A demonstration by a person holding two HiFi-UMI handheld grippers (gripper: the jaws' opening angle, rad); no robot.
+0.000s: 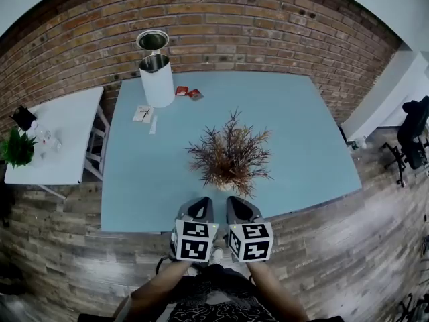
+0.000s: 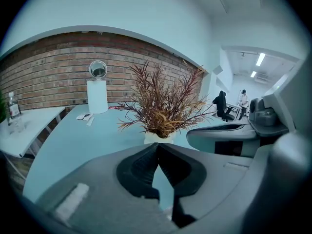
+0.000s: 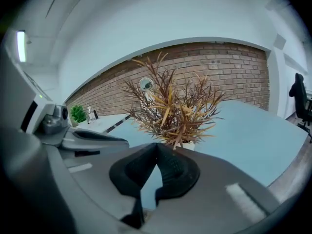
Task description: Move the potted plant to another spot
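Blue table [image 1: 301, 133] against a brick wall [image 1: 234, 19]; both grippers empty, plant on the table.

Far left: white side table [image 1: 60, 133] carrying a small green plant [image 1: 17, 147]. On the blue table's back-left part: a tall white cylinder [image 1: 157, 79] with its lid raised, loose papers [image 1: 143, 114] in front of it, red packets [image 1: 188, 92] just to its right. The potted plant [image 1: 231, 154], dry reddish-brown fronds in a white pot, stands upright near the table's front edge, about midway along it. Left gripper [image 2: 157, 146]: jaw tips pressed together, nothing between them, aimed at the pot from just short of it. Right gripper [image 3: 156, 146], close beside the left: jaws likewise fully closed and empty, pot just ahead. Far right: a black office chair [image 1: 412, 136] on the wood floor.
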